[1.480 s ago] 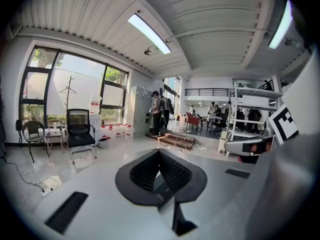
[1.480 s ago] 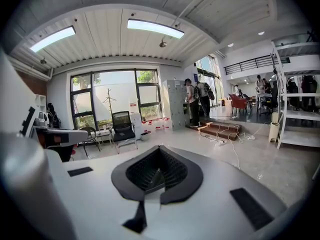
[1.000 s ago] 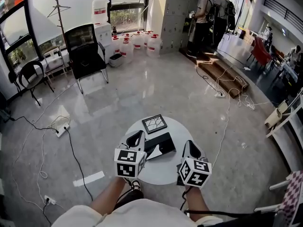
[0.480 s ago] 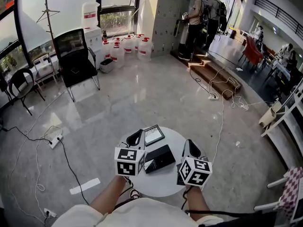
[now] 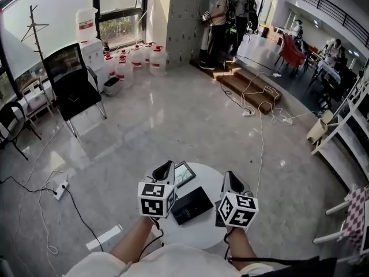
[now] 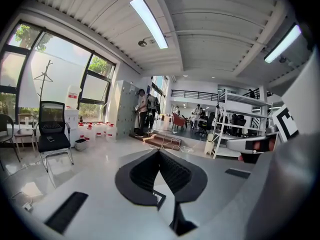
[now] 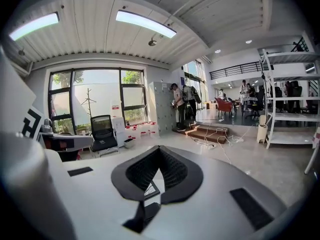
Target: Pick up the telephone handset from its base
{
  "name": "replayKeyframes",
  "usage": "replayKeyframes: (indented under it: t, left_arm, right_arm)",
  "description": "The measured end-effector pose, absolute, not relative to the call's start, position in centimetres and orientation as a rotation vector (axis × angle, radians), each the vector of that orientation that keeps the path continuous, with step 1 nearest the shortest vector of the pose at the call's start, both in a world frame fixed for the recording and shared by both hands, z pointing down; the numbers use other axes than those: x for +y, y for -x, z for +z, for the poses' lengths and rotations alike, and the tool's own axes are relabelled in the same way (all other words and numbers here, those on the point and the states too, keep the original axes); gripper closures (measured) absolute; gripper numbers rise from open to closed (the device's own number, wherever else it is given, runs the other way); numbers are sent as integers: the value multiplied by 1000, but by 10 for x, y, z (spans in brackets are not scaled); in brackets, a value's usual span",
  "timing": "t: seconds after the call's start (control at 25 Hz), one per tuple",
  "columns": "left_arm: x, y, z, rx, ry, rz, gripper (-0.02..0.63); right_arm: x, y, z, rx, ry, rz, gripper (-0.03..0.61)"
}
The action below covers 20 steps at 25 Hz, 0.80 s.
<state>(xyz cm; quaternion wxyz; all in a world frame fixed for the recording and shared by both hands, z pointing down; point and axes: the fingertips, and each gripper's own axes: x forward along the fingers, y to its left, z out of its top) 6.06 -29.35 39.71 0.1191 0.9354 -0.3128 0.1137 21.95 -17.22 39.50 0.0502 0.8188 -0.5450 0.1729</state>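
On the round table, black telephone, long axis lower-left to upper-right.

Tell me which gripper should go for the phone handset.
Probably right, narrowly: the phone lies between both shut grippers, but the left gripper is crowded by the frame; the right gripper is not.

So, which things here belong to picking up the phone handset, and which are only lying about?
For the job:
black phone; round table under it; left hand-held gripper and right hand-held gripper, both shut and empty.

Lying about:
framed panel beside the phone; chair; water jugs.
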Motion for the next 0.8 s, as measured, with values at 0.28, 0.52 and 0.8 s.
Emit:
replayKeyframes:
  t: [0.28,0.52,0.8]
  left_arm:
    - [-300,-76,428,-847,-2685,406,597]
    - [-290,-80,461,-863,-2636,504,597]
    - [-281,-59,485,-905,-2569,583,597]
  right_arm:
    - [-155,-233,421,-1566,-2520,625,554]
    - [-148,-247,451,-1559,-2486,728,554]
    - [-170,-228,463,-1655,-2405,756,554]
